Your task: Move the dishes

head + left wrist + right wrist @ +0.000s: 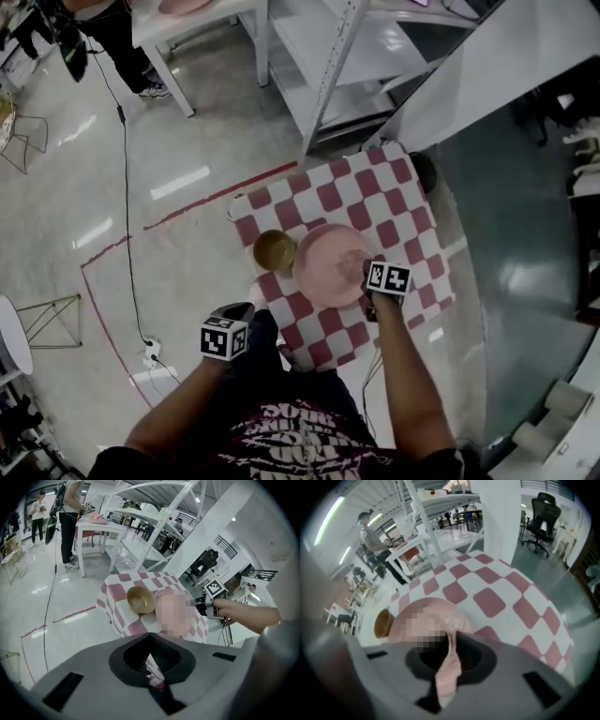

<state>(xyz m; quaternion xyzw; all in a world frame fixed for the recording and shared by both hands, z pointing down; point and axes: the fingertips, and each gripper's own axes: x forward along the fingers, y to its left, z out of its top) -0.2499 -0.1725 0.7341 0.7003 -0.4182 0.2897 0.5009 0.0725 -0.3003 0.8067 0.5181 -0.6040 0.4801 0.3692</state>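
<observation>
Looks barely begun: pinches the near rim of the pink plate (323,258) in the right hand-held gripper (448,665), jaws nearly together on it, plate and brown bowl (274,250) side by side on the checked table (403,225). Carries the left hand-held gripper (153,674) closed and empty off the table's near corner. Cannot tell whether the plate is lifted or touches the bowl, nor see the table's near edge behind the right arm.

Shut, empty left claw (154,681); right claw (447,667) tight on pink plate (323,272) rim.
</observation>
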